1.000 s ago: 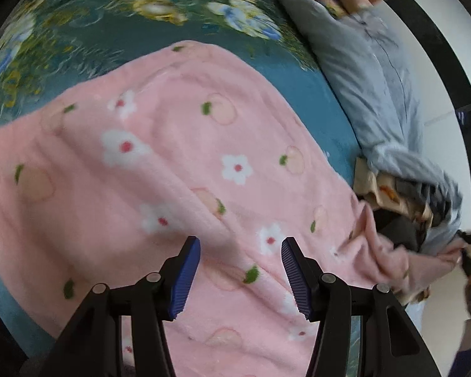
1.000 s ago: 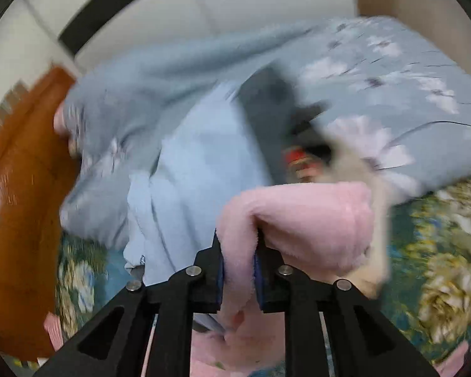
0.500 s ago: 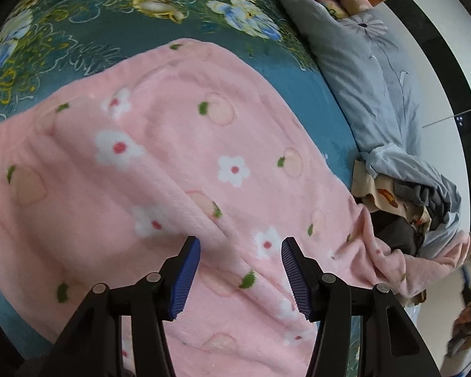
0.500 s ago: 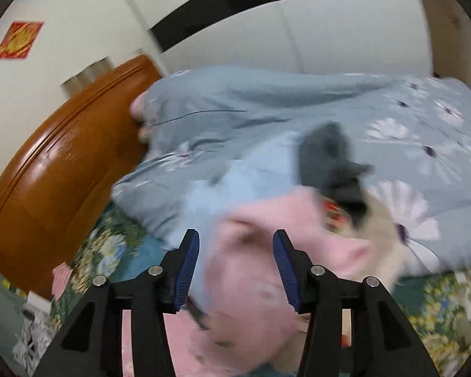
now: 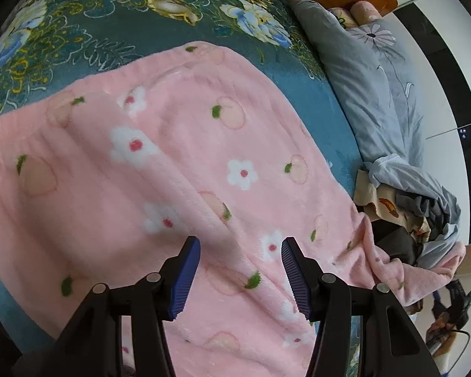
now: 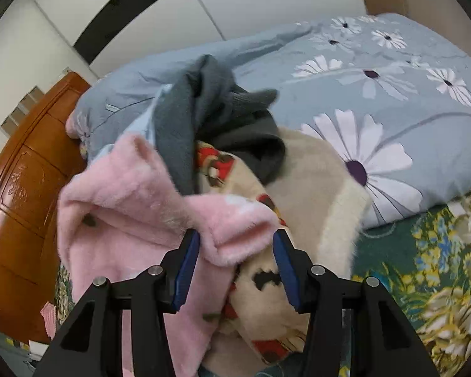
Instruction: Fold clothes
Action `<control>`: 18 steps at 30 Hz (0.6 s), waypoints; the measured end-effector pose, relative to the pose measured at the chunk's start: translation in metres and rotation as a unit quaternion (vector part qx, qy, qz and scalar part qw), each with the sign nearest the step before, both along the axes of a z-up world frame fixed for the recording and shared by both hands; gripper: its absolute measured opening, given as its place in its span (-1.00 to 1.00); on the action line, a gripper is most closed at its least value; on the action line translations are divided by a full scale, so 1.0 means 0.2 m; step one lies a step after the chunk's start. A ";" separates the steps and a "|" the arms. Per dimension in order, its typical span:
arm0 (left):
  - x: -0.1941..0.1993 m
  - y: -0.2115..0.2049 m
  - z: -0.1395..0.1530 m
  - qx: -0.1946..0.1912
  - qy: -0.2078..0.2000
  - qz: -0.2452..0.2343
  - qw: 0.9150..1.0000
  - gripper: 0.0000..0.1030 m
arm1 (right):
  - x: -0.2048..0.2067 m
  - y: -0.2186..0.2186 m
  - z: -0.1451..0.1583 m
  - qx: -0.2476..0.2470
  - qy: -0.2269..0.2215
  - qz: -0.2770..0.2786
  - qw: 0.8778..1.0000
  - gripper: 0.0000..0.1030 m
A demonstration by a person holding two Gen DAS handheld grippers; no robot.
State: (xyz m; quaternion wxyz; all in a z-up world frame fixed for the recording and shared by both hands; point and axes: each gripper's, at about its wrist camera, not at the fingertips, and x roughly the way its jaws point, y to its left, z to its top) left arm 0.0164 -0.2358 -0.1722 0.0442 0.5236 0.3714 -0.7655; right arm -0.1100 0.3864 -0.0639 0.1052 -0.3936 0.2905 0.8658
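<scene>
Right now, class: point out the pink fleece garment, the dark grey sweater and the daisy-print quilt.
pink fleece garment (image 5: 179, 169): left wrist view, on its flat spread middle.
dark grey sweater (image 6: 210, 94): right wrist view, on its upper folds.
daisy-print quilt (image 6: 392, 100): right wrist view, on its blue top.
</scene>
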 end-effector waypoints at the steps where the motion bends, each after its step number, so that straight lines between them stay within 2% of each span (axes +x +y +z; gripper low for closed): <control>1: 0.00 0.00 0.00 0.000 -0.001 0.000 1.000 0.13 | 0.00 -0.02 0.01 0.009 0.002 0.012 1.000 -0.03; 5: 0.00 0.00 -0.01 0.001 -0.001 0.002 1.000 0.13 | 0.00 -0.13 0.09 0.069 0.007 0.067 0.995 -0.03; 11: 0.00 0.02 0.01 -0.017 0.000 -0.010 1.000 0.13 | -0.07 -0.20 0.15 0.113 -0.012 0.076 0.991 -0.03; 12: 0.00 0.02 0.02 -0.019 0.001 -0.010 1.000 0.13 | -0.09 -0.21 0.16 0.121 -0.015 0.077 0.990 -0.12; 13: 0.00 0.01 0.02 -0.018 0.001 -0.006 1.000 0.13 | -0.10 -0.22 0.17 0.128 -0.018 0.078 0.988 -0.31; 14: 0.01 0.00 0.01 -0.016 0.001 -0.002 1.000 0.13 | -0.11 -0.23 0.18 0.136 -0.021 0.080 0.987 -0.81; 16: 0.02 -0.02 0.01 -0.008 0.004 0.009 1.000 0.13 | -0.12 -0.25 0.21 0.141 -0.024 0.085 0.986 -0.84; 18: 0.02 -0.01 0.02 -0.008 0.006 0.006 1.000 0.13 | -0.06 -0.28 0.26 0.113 -0.019 0.103 0.988 -0.85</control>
